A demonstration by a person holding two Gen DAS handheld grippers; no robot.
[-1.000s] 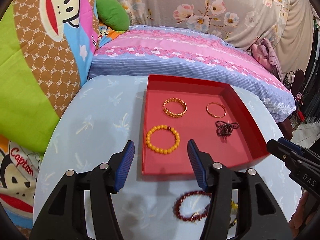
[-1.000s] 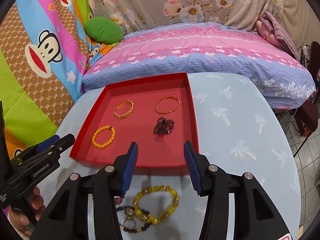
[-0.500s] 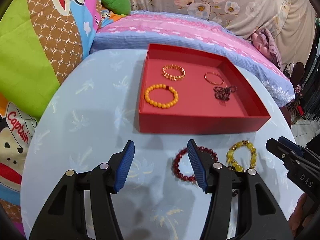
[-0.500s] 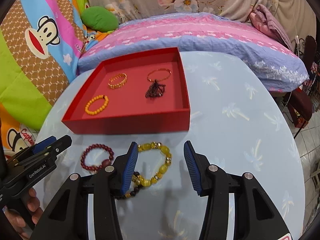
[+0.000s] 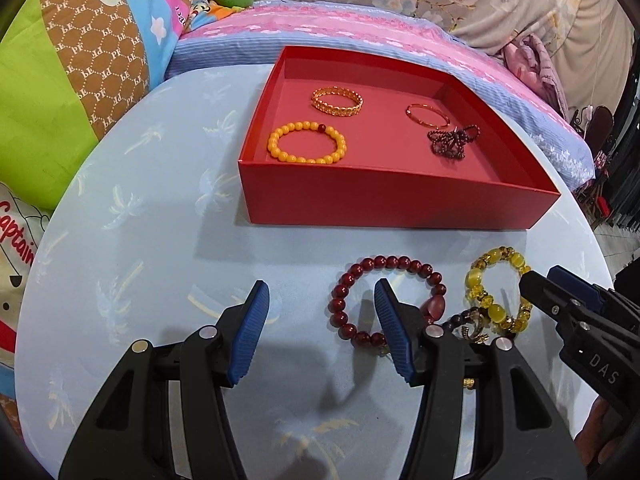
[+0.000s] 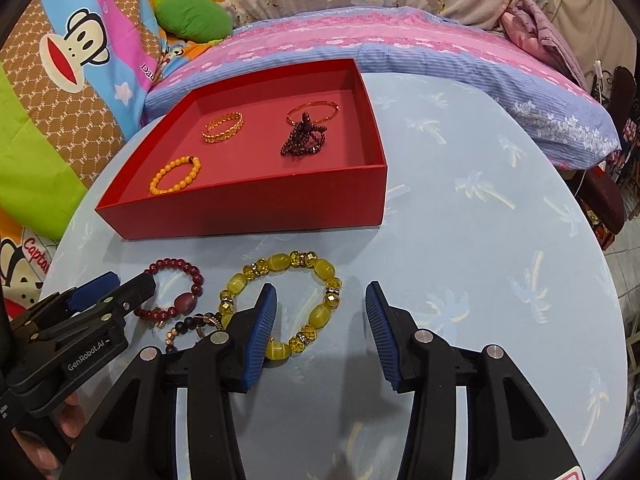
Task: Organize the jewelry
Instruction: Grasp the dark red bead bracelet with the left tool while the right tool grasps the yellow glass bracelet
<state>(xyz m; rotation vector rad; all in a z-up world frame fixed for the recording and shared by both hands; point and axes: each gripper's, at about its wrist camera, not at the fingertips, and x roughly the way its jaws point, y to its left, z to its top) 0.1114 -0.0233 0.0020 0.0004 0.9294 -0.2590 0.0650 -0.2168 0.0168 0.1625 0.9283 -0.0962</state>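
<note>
While both grippers hover low over the table (image 5: pixel 132 216), neither grasps anything. Left gripper (image 5: pixel 322 328): jaws spread wide, nothing between the pads; its right finger (image 5: pixel 394 336) overlaps the red bracelet (image 5: pixel 384 264) in the lower centre of the left view. Right gripper (image 6: pixel 320 334): jaws likewise spread, released; its left finger (image 6: pixel 260 336) overlaps the yellow bracelet (image 6: pixel 280 262), whose right half lies in the gap between the fingers.

Tray (image 5: pixel 392 200), red, sits on the table in the upper centre of both views. Contents, left view: orange bracelet (image 5: pixel 306 148) at the near left, gold bangle (image 5: pixel 337 100) behind it, thin bangle (image 5: pixel 427 115) at the far right, dark bead strand (image 5: pixel 452 144) bunched in front of and just beside the thin bangle. From the right view the strand overlaps the thin bangle; contact cannot be confirmed.

Outside the tray, on the table in front of its near wall: red bracelet at the left, yellow bracelet at the right, and a small dark bracelet (image 6: pixel 188 324) between and below them, touching or overlapping both. Part of it is hidden behind the grippers.

Bedding (image 5: pixel 360 28), pink and blue, lies beyond the table across the upper frame.
</note>
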